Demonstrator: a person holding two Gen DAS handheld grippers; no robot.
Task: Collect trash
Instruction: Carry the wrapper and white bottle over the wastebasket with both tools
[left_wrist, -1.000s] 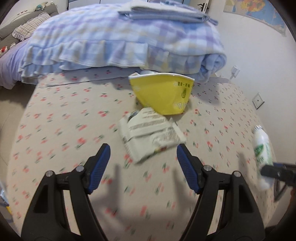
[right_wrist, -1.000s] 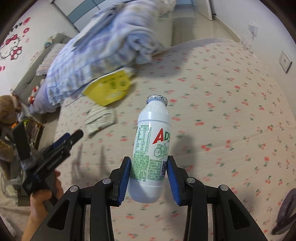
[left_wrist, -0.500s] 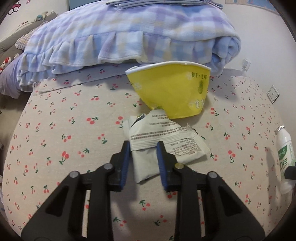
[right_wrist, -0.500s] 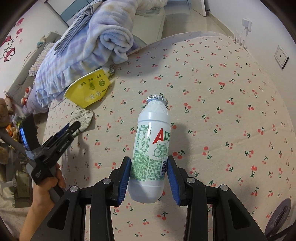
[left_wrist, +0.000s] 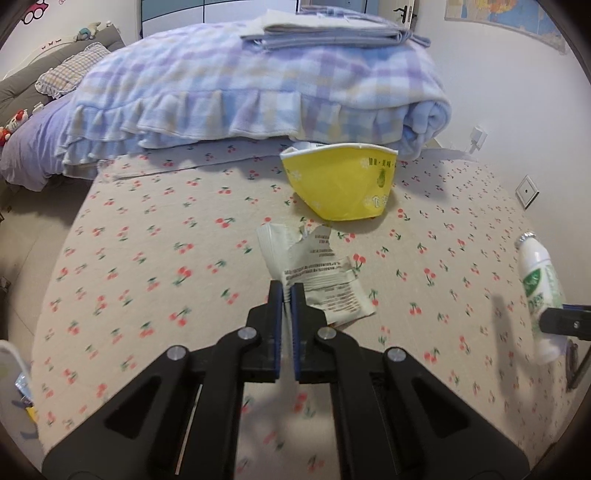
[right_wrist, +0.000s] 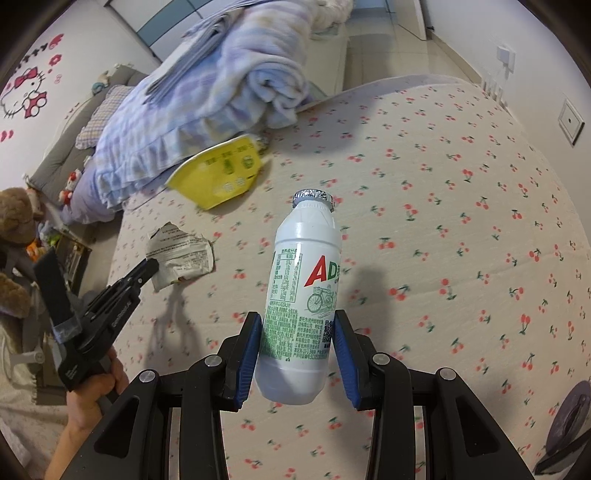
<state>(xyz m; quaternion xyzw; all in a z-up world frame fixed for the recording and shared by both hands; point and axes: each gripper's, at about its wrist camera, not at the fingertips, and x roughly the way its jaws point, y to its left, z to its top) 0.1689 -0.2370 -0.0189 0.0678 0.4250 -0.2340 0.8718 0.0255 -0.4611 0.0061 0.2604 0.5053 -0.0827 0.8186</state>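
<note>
A torn white snack wrapper (left_wrist: 317, 273) lies on the cherry-print bed sheet (left_wrist: 147, 258), and my left gripper (left_wrist: 286, 286) is shut on its near edge. Just beyond it sits a squashed yellow paper bowl (left_wrist: 340, 181). In the right wrist view the same wrapper (right_wrist: 181, 254) is pinched by the left gripper (right_wrist: 151, 266), which a hand (right_wrist: 92, 391) holds. My right gripper (right_wrist: 297, 321) is shut on a white drink bottle (right_wrist: 303, 295) with a foil cap, held above the sheet. That bottle (left_wrist: 539, 291) also shows at the right edge of the left wrist view.
A folded blue plaid blanket (left_wrist: 258, 81) with a stack of folded sheets on top fills the far side of the bed, touching the yellow bowl (right_wrist: 221, 173). The wall with sockets (left_wrist: 526, 190) runs along the right. Plush toys (right_wrist: 14, 214) stand past the bed's left edge.
The left gripper moved in over the wrapper, shut on its near edge and lifted that edge a little. The right gripper kept hold of the bottle.
</note>
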